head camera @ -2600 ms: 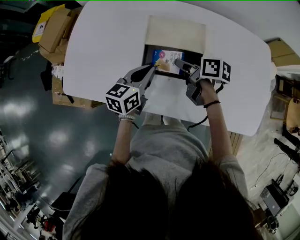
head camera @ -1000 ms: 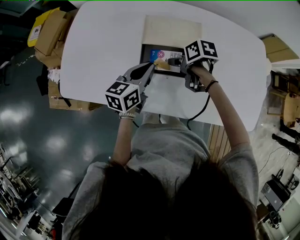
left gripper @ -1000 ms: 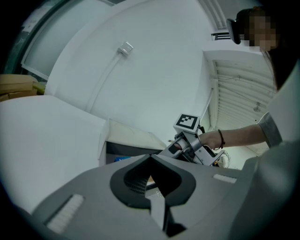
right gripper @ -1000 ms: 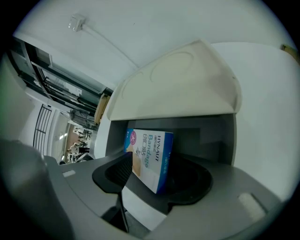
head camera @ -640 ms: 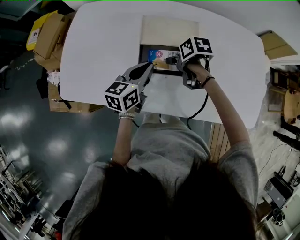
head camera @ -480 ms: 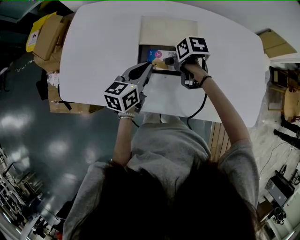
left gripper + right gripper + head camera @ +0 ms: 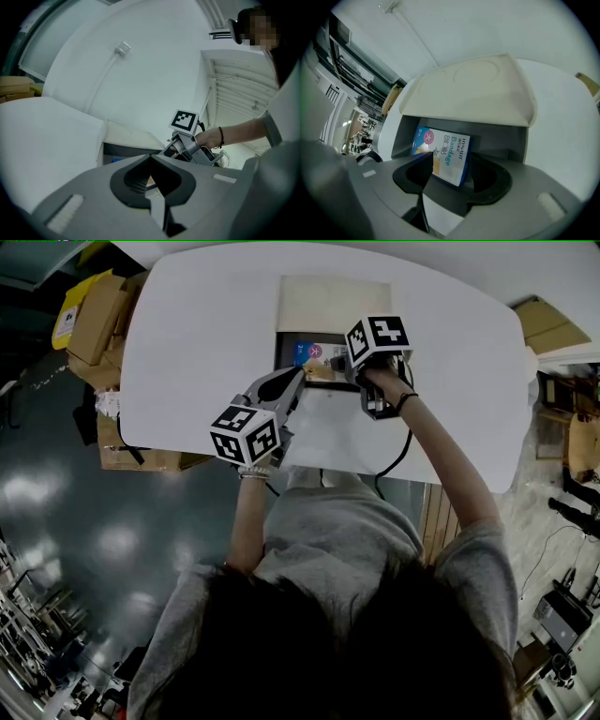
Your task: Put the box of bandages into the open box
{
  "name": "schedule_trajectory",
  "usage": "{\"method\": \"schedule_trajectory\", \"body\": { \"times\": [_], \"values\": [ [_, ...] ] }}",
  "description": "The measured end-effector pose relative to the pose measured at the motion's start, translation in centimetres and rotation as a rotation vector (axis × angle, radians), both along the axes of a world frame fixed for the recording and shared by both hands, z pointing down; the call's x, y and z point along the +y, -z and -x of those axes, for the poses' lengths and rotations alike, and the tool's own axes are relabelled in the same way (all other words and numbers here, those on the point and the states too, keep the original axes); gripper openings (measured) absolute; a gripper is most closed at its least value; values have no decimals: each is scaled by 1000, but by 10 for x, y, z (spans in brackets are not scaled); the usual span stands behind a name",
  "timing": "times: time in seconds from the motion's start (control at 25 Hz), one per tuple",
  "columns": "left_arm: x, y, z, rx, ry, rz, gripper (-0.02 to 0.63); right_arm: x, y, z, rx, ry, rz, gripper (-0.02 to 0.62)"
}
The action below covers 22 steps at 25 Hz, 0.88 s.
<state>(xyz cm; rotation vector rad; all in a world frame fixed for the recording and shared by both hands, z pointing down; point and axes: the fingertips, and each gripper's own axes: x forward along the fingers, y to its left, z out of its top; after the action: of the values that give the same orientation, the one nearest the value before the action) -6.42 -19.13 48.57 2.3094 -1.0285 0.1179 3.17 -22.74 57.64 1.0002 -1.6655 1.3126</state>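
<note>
box of bandages: blue and white carton inside the opening of the open box, over its dark interior; whether it rests on the bottom cannot be told.
pointing: it stands tilted, printed face up toward the right gripper's camera, top edge toward the lid, lower end down between the jaws.
long axis: the wording runs from the top edge down toward the jaws; the lower end is behind the jaws, so which side is longer cannot be judged.
writing: "hynaut" in small dark letters, "bandage" in larger teal ones beside it, a row of chinese characters too small to read, a white mark in a pink disc at the upper left corner, a tan patch below that.
right gripper: clamped on the carton's lower end, one finger across the tan patch, the other behind the white edge; in the head view it reaches in from the right.
left gripper: jaws together, holding nothing; a tan sliver shows through the hollow between them; its tip sits at the near rim of the open box, just beside the carton.
lid: cream, folded back on the far side over the white table.
</note>
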Motion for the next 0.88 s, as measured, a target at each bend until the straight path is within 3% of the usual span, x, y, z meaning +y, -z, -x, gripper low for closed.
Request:
{"method": "schedule_trajectory", "body": {
  "times": [0.52, 0.68, 0.88],
  "values": [
    [-1, 11, 2, -28, -3, -34, -6, 5, 12, -5, -26, 58, -137, 118],
    [3, 14, 3, -48, -9, -42, -6, 7, 23, -4, -68, 66, -184, 50],
    [11, 21, 1, -71, -18, -57, -6, 14, 41, -4, -126, 90, -265, 26]
  ]
}}
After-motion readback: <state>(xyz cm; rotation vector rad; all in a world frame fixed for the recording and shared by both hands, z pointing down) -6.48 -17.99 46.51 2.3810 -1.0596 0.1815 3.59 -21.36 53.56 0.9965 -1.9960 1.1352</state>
